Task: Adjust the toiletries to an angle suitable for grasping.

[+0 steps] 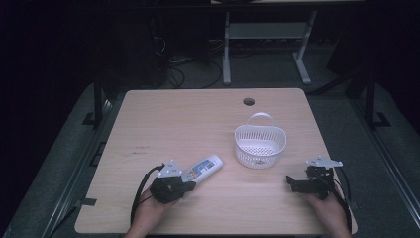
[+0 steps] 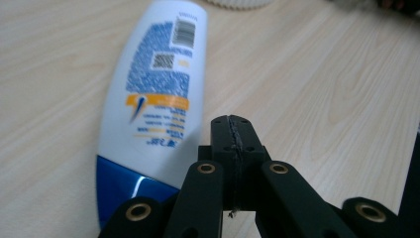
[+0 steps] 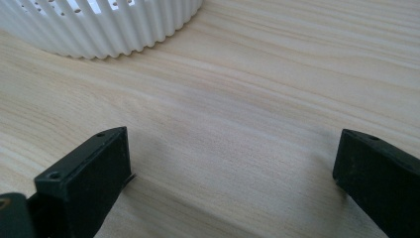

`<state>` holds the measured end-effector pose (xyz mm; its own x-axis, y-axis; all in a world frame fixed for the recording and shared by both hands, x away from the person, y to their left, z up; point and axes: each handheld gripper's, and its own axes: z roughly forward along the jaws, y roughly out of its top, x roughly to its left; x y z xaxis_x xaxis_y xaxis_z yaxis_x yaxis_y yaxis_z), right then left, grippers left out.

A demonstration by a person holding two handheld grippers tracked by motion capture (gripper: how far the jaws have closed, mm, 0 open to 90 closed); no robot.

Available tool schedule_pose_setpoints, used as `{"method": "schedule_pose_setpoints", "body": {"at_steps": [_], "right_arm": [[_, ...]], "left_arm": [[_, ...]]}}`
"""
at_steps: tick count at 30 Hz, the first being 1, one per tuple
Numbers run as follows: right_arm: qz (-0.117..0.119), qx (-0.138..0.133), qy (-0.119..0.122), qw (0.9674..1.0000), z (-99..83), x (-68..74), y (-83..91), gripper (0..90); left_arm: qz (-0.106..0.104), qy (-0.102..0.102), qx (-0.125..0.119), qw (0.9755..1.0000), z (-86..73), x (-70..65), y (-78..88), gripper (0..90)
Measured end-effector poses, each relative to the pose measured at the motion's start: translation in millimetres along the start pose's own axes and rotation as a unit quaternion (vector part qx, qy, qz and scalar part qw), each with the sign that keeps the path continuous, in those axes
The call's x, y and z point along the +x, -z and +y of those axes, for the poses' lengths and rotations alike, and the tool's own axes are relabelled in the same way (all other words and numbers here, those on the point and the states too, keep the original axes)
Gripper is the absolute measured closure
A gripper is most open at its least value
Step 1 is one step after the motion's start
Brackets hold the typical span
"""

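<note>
From the high view, your left gripper (image 1: pixel 190 186) sits at the near left of the table (image 1: pixel 163 124), right against the bottle (image 1: pixel 203 168), which lies flat, pointing toward the basket (image 1: pixel 260 146); your right gripper (image 1: pixel 289 181) rests near right.

In the left gripper view, your jaws are pressed together, empty, beside the bottle (image 2: pixel 153 94); they likely need spreading before any grasp.

In the right gripper view, your jaws stand wide apart over bare table, the basket (image 3: pixel 99 25) just beyond, probably waiting.

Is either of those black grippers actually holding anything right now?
No. The left gripper is shut on nothing, with the white and blue bottle lying on the table beside it. The right gripper is open over bare wood.
</note>
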<state>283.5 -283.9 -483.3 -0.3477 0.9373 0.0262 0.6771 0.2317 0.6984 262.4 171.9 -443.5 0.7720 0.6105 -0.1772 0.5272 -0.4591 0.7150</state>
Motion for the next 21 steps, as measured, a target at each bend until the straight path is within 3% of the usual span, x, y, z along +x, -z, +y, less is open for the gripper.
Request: {"method": "schedule_pose_setpoints", "body": {"at_steps": [4,16,21], "right_arm": [[0.0,0.0,0.0,1.0,0.0,0.0,0.0,0.8],[0.0,0.0,0.0,1.0,0.0,0.0,0.0,0.9],[0.0,0.0,0.0,1.0,0.0,0.0,0.0,0.8]], "left_arm": [[0.008,-0.002,0.018,0.9998,-5.4,4.4,-3.2,90.0],[0.037,0.019,0.019,0.9989,-10.6,24.9,4.5,90.0],[0.06,0.022,0.018,0.9978,-7.5,35.0,8.9,90.0]]}}
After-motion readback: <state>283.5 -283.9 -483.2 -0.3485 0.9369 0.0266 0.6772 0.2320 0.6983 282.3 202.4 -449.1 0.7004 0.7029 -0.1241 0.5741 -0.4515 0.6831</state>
